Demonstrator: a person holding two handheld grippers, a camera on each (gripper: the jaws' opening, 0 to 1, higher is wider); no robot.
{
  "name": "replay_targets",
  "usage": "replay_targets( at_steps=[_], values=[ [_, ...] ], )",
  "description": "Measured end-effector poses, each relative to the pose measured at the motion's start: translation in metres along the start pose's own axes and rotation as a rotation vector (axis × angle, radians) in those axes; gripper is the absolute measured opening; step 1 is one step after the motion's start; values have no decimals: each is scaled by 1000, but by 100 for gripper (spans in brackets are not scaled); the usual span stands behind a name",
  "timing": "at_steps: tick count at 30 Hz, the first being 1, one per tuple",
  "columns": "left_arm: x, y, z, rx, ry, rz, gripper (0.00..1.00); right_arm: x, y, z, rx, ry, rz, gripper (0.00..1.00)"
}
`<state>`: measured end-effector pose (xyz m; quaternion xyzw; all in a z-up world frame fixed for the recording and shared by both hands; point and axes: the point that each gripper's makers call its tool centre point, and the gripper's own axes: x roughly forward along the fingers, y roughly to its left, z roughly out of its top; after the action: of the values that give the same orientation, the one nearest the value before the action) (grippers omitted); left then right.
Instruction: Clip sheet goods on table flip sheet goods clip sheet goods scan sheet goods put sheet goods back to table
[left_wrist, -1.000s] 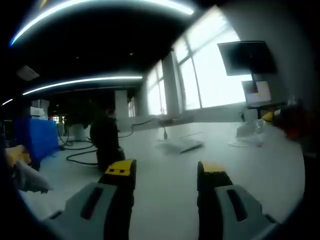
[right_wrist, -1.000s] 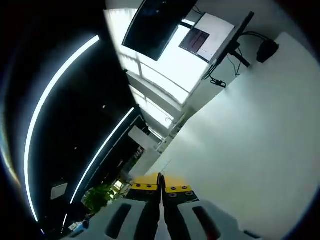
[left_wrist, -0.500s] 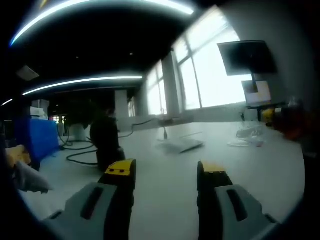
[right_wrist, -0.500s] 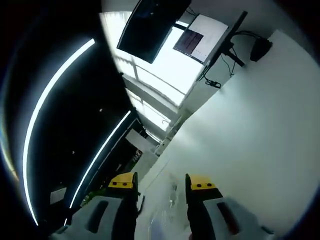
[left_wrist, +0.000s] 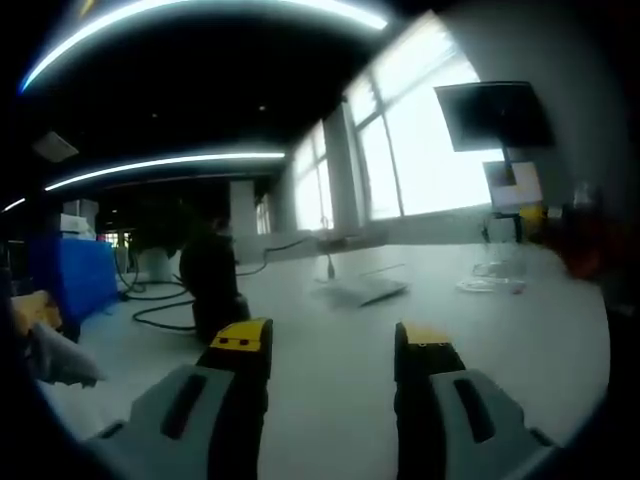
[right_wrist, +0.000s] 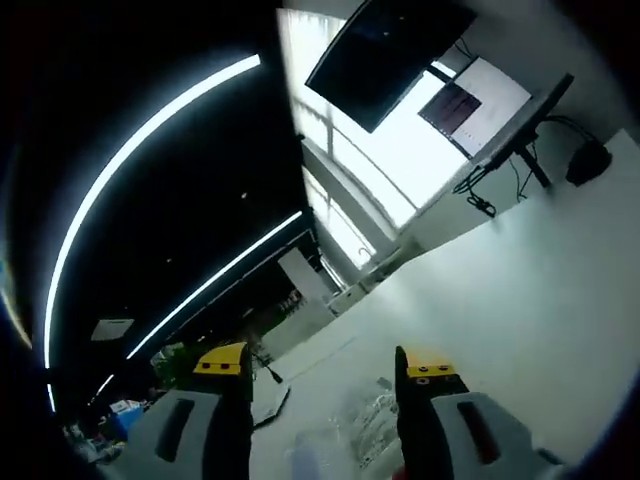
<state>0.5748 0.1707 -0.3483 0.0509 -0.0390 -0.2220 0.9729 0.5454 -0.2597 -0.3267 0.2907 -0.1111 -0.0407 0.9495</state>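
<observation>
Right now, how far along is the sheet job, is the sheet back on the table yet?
It looks nearly finished. Done: the clear sheet lies on the white table between the right gripper's spread jaws, apparently let go. In hand: nothing; the left gripper is open too, over bare table. Left: probably just drawing the right gripper away. I cannot confirm the earlier flip and scan from these views.

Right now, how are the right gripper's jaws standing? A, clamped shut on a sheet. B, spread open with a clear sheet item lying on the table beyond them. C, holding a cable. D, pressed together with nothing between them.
B: in the right gripper view the right gripper has its two yellow-tipped jaws standing well apart, and the clear sheet goods lie on the white table between and beyond them, not gripped.
</observation>
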Motion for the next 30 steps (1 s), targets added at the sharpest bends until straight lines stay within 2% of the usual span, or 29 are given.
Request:
replay_targets(
  at_steps=[2, 7, 11, 13, 14, 16, 19, 21, 25, 30],
  values=[
    [0, 0, 0, -1, -1, 0, 41, 3, 11, -2, -97, 29, 53, 56],
    [0, -1, 0, 2, 0, -1, 41, 12, 29, -6, -238, 73, 150, 58],
    [0, -1, 0, 2, 0, 1, 41, 18, 47, -20, -375, 168, 258, 56],
    [0, -1, 0, 3, 0, 1, 41, 21, 52, -25, -429, 194, 297, 55],
    [0, -1, 0, 3, 0, 0, 41, 22, 53, -30, -458, 230, 320, 55],
    [0, -1, 0, 5, 1, 0, 41, 26, 53, -34, -499, 260, 339, 55],
    [0, -2, 0, 10, 3, -3, 41, 31, 49, -47, -569, 351, 376, 56],
    [0, -2, -1, 11, 4, -4, 41, 27, 52, -56, -601, 423, 423, 57],
    [0, -2, -1, 9, 4, -2, 41, 31, 44, -71, -688, 522, 459, 57],
    [0, -2, -1, 12, 5, -1, 41, 29, 33, -91, -708, 622, 484, 58]
  ],
)
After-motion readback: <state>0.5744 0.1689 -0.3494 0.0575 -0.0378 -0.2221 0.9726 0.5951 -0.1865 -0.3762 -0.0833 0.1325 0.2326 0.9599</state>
